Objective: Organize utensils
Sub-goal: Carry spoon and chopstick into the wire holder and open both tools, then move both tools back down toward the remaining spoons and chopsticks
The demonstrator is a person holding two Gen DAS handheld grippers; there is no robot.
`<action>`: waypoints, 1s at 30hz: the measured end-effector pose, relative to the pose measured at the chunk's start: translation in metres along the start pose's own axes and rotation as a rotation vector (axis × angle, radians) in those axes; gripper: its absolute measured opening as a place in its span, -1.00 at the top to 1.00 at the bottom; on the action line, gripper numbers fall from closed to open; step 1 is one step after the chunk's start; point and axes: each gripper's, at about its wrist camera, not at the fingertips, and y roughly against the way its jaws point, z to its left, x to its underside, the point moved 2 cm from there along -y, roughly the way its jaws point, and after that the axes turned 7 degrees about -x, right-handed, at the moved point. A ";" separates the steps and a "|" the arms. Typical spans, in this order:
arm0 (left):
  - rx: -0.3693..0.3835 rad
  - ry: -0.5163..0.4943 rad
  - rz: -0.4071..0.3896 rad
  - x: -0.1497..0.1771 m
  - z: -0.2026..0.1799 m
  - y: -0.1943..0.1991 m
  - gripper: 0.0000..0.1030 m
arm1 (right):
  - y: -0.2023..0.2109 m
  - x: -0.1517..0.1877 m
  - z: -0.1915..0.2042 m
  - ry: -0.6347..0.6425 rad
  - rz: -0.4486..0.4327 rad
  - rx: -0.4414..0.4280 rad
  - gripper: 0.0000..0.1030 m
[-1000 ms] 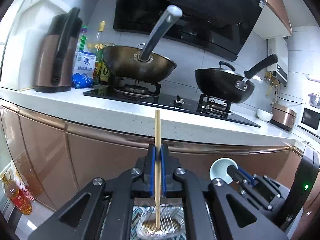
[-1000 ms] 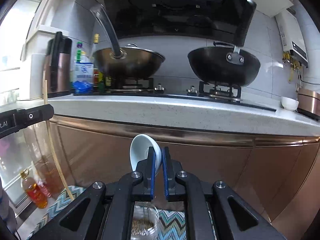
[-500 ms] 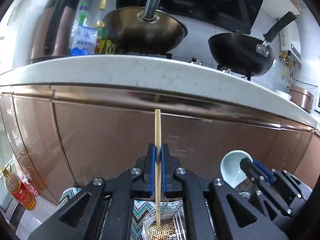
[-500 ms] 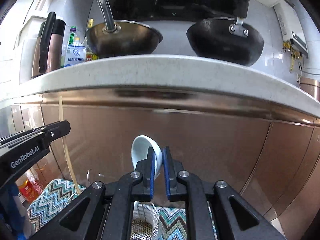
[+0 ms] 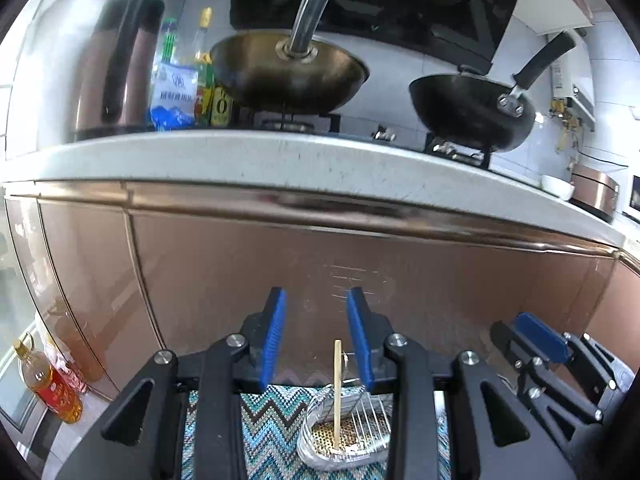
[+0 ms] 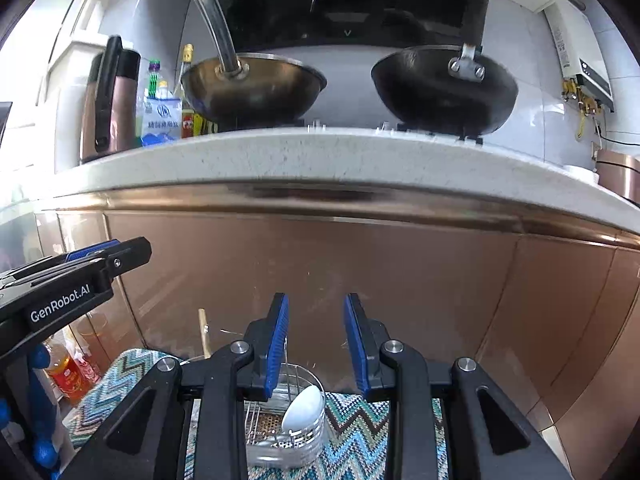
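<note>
- The chopstick is stood upright in the clear utensil holder, and the white spoon is leaned inside it, so both are stored.
- The left gripper is held just above the holder, jaws spread wide and empty.
- The right gripper is held level to its right, also wide and empty.

A pale speckled surface curves across mid-frame above glossy copper cabinet fronts; white wall tiles and a black range hood fill the top.
</note>
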 end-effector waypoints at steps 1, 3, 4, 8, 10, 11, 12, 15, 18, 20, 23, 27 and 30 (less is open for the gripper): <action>0.002 -0.004 -0.007 -0.003 0.002 0.011 0.41 | 0.012 -0.004 0.000 0.002 -0.011 0.001 0.49; 0.014 -0.007 -0.019 -0.008 0.006 0.030 0.41 | 0.033 -0.011 0.001 -0.001 -0.027 -0.005 0.48; 0.022 -0.010 -0.028 -0.010 0.009 0.044 0.41 | 0.043 -0.014 0.001 -0.003 -0.033 -0.010 0.47; 0.010 -0.039 -0.022 -0.014 0.022 0.090 0.41 | 0.085 -0.022 0.001 -0.022 -0.039 -0.033 0.42; -0.005 -0.048 -0.001 -0.012 0.029 0.107 0.30 | 0.108 -0.020 0.003 -0.039 -0.029 -0.050 0.42; -0.010 -0.042 0.007 -0.010 0.036 0.119 0.20 | 0.117 -0.019 0.004 -0.044 -0.022 -0.056 0.42; -0.018 -0.039 0.010 -0.009 0.040 0.125 0.14 | 0.128 -0.017 0.006 -0.051 -0.011 -0.061 0.42; -0.046 -0.034 0.020 -0.003 0.056 0.149 0.06 | 0.153 -0.011 0.013 -0.056 0.017 -0.082 0.42; -0.062 -0.024 0.031 0.005 0.073 0.170 0.03 | 0.172 -0.003 0.018 -0.052 0.043 -0.097 0.42; -0.063 -0.015 0.042 0.010 0.082 0.178 0.03 | 0.179 0.001 0.019 -0.052 0.063 -0.102 0.42; -0.070 -0.004 0.075 0.017 0.096 0.183 0.03 | 0.186 0.009 0.020 -0.056 0.092 -0.112 0.42; -0.084 0.008 0.134 0.034 0.111 0.180 0.03 | 0.188 0.023 0.015 -0.089 0.133 -0.135 0.42; -0.101 0.012 0.187 0.051 0.120 0.170 0.03 | 0.182 0.035 0.009 -0.112 0.165 -0.143 0.42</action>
